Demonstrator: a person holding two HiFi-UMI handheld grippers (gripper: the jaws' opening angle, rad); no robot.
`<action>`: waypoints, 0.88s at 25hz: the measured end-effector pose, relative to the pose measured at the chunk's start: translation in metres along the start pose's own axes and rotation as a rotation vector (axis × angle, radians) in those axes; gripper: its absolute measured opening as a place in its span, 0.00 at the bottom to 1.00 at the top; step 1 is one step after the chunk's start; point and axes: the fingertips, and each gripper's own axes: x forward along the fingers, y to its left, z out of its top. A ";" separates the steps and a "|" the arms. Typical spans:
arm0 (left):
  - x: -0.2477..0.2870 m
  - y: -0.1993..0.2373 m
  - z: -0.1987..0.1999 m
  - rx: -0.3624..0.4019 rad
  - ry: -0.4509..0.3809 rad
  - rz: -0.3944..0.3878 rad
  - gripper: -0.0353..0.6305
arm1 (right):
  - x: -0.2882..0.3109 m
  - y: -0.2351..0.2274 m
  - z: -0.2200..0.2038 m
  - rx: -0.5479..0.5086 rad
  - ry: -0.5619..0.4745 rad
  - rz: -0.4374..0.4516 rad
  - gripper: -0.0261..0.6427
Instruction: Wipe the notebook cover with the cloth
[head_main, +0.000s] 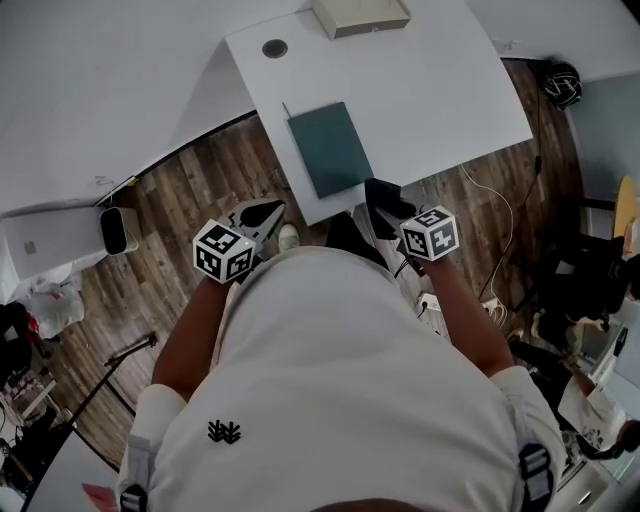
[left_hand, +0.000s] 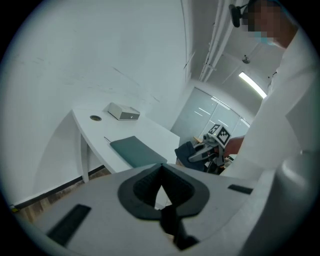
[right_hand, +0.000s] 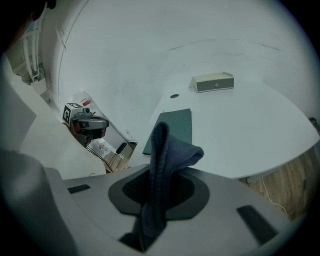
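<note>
A dark teal notebook (head_main: 328, 148) (left_hand: 135, 150) (right_hand: 176, 126) lies flat on the white table (head_main: 420, 90), near its front edge. My right gripper (head_main: 388, 200) (right_hand: 159, 175) is shut on a dark blue cloth (head_main: 383, 192) (right_hand: 167, 150) (left_hand: 186, 152). The cloth stands up from the jaws and droops over, held just off the table's front edge, right of the notebook's near corner. My left gripper (head_main: 262, 213) (left_hand: 161, 172) hangs over the floor, left of the table edge and below the notebook, with its jaws closed on nothing.
A pale box (head_main: 360, 15) (right_hand: 213, 82) and a round cable hole (head_main: 274, 48) sit at the table's far side. A thin stick (head_main: 285, 110) lies by the notebook's far left corner. A white appliance (head_main: 120, 230) and cables (head_main: 500, 215) are on the wooden floor.
</note>
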 end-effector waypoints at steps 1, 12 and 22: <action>-0.003 -0.003 0.002 0.002 -0.009 -0.008 0.06 | -0.004 0.007 -0.001 -0.004 -0.016 -0.004 0.13; -0.020 -0.019 0.017 0.036 -0.049 -0.036 0.06 | -0.027 0.061 0.003 -0.053 -0.112 -0.003 0.13; -0.022 -0.023 0.017 0.053 -0.054 -0.057 0.06 | -0.033 0.070 0.009 -0.073 -0.131 -0.030 0.13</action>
